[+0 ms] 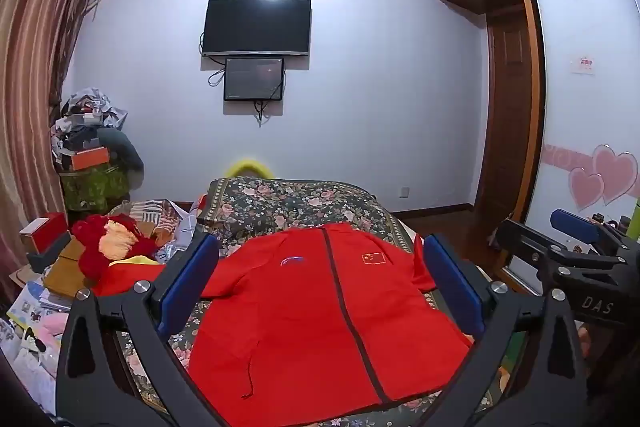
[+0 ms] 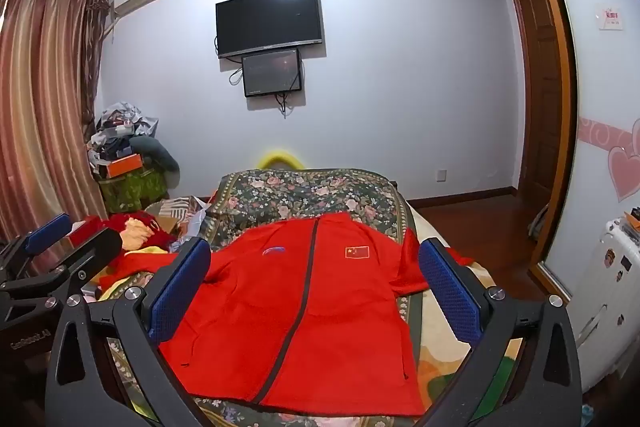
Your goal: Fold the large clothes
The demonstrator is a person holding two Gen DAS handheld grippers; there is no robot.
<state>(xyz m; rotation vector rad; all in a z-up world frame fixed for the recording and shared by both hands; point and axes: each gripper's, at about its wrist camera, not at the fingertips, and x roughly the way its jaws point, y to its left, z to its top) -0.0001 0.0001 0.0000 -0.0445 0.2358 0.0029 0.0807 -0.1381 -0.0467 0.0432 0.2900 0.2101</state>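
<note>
Both grippers, left (image 1: 320, 291) & right (image 2: 316, 291), spread wide above red jacket (image 1: 320, 315); uneven sleeve grabs could skew fold, bunch fabric.

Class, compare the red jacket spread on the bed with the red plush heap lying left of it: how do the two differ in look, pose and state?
The red jacket lies spread flat, front up; the red plush heap sits bunched in a mound. The jacket is smooth cloth with a dark zip and a flag badge; the heap is fuzzy with a pale orange patch. The jacket rests on the floral bedspread; the heap lies among clutter beside it. Both are red and untouched by either gripper.
</note>
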